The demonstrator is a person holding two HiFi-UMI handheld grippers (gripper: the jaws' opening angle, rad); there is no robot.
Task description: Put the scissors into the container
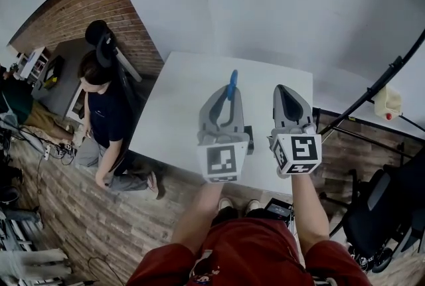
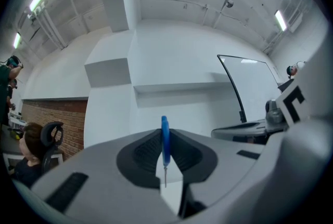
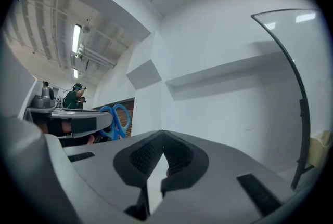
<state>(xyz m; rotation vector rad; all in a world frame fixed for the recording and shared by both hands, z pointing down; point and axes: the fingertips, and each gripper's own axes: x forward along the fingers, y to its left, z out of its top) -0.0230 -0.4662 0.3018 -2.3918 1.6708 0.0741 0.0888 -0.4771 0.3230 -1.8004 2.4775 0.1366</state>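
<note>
**A:** Quick, which step is this?

**B:** Carry, I'd say. The left gripper (image 1: 226,93) is clamped on the scissors (image 1: 232,79). The blue handles poke past its tips toward 12 o'clock, above the white table (image 1: 176,102). The left gripper view agrees: the scissors (image 2: 165,137) are edge-on and pinched between the pads.

**A:** And the right one?

**B:** The right gripper (image 1: 284,91) sits at 3 o'clock of the left. Its jaws are closed tip to tip with nothing in them. In its own view the scissors (image 3: 112,120) show as blue loops out at 9 o'clock.

**A:** Where's the container?

**B:** I can't find it in any view. There's a small dark object (image 1: 248,139) on the table, just beside the left gripper's marker cube at 3 o'clock, but I can't tell what it is. A seated person (image 1: 106,112) is at 9 o'clock of the table, not involved.

**A:** Next move?

**B:** My guess is find the container first. Then bring the left gripper over its mouth and tip the blades down, since both grippers point roughly level now. Let go only once the scissors are inside. The right gripper is free to steady the container.
</note>
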